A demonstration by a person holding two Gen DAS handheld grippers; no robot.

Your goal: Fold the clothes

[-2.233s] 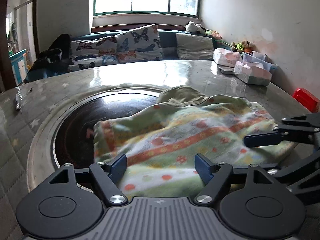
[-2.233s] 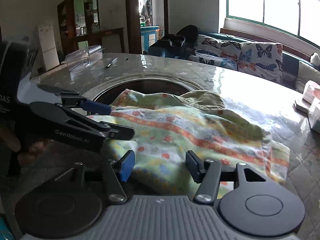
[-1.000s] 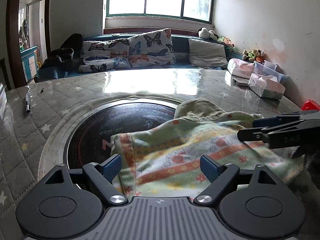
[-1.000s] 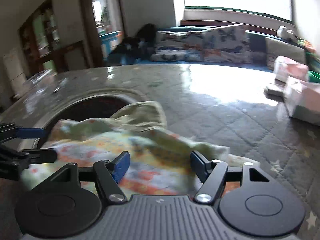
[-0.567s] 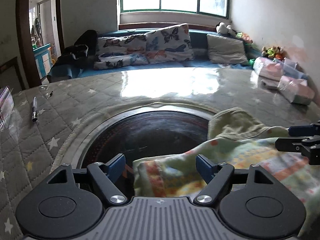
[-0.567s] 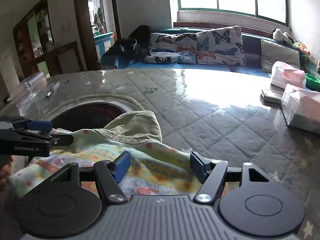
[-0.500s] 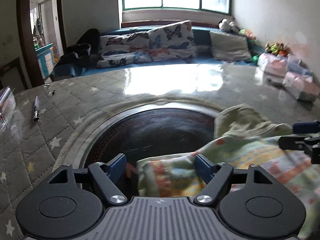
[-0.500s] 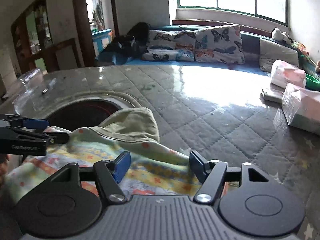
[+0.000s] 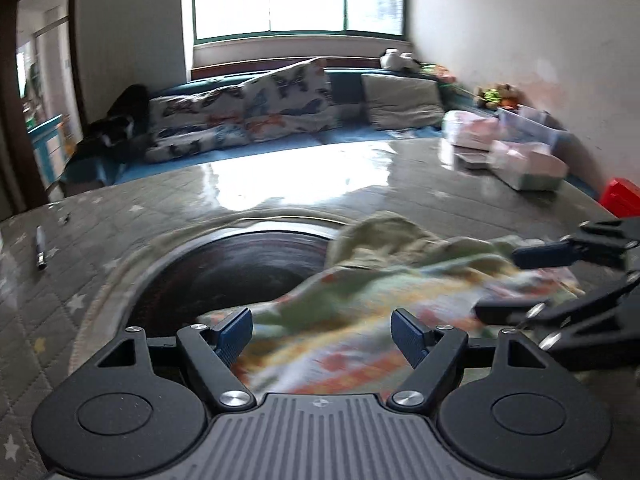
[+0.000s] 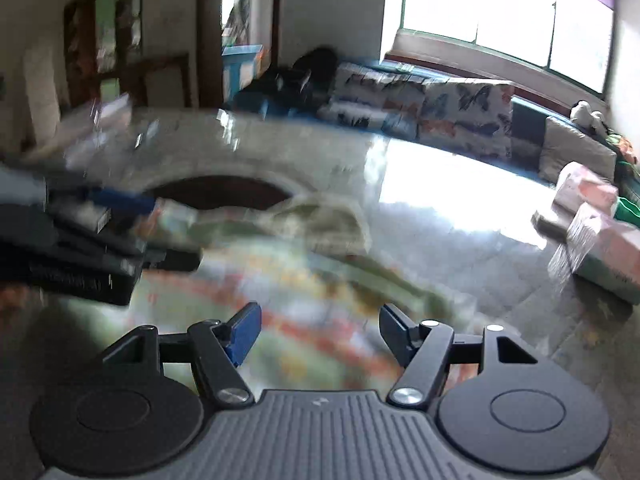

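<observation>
The round table (image 9: 280, 184) carries a dark inset disc (image 9: 240, 264) at its centre, and the patterned garment (image 9: 360, 320) lies rumpled across that disc's 4 o'clock edge, its plain olive part (image 9: 380, 236) bunched toward 12 o'clock. It looks light, soft and limp, so it should sag and slide rather than hold a crease; a hem or corner seems the best hold. The left gripper (image 9: 322, 332) and right gripper (image 10: 318, 326) both stand spread wide over the cloth, gripping nothing. Both views are blurred.
</observation>
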